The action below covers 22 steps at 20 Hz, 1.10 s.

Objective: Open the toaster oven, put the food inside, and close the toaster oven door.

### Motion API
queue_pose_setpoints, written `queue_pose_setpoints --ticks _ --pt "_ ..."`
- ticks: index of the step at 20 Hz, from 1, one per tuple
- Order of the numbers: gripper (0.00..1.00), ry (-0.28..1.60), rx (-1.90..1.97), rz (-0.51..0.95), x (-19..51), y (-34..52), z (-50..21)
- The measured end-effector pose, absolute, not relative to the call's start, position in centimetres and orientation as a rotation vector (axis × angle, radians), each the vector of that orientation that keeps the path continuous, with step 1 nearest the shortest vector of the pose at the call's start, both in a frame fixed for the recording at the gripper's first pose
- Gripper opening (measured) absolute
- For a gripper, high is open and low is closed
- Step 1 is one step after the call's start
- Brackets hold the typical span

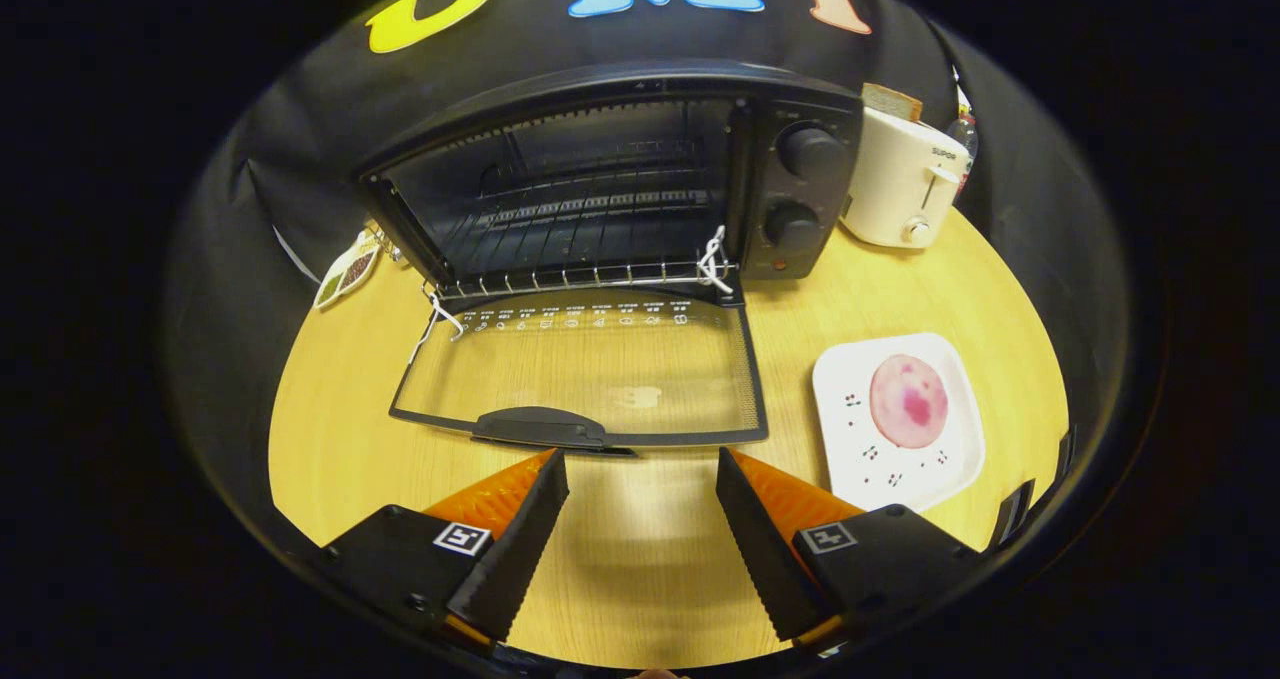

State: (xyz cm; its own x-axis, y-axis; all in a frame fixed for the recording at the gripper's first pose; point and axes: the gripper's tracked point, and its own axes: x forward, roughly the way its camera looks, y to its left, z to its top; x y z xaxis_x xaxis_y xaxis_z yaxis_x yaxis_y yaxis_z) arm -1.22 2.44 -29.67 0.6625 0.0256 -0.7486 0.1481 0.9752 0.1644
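- Gripper point(642, 464): fingers spread wide, holding nothing, bare table point(640, 559) showing between them.
- Just ahead of the fingertips: toaster oven door point(585, 374) folded fully down and flat on the table, handle point(540, 426) at its near edge, close to the left finger but apart from it.
- Beyond the door: toaster oven point(620, 179) cavity open, wire rack point(580, 224) inside and bare; two knobs point(805, 184) on the panel right of the cavity.
- Right of the door, beside the right finger: white plate point(860, 449) carrying the food point(908, 401), a round pink piece, untouched.
- Right of the toaster oven, further back: white toaster point(900, 194) with a slice in its slot; no part in the task.
- Judged step: opening done; fetching the food in hand, not yet begun.
- Next move calls for swinging right over the plate, closing both fingers on the food without tipping the plate, then carrying it across the lowered door onto the rack.
- Door closing left for last.
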Motion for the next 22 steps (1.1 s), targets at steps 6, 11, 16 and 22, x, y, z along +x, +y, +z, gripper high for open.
queue_pose_setpoints --ticks 6,11,16,22 --pt "0.96 0.776 0.183 -0.057 -2.5 -3.2 -25.5" --pt "0.96 0.758 0.103 -0.049 -2.0 -8.9 -24.1" --pt "0.96 0.801 0.117 -0.034 -1.7 -15.0 -24.5" --pt "0.97 0.929 0.124 -0.007 -3.3 -21.5 -29.0"
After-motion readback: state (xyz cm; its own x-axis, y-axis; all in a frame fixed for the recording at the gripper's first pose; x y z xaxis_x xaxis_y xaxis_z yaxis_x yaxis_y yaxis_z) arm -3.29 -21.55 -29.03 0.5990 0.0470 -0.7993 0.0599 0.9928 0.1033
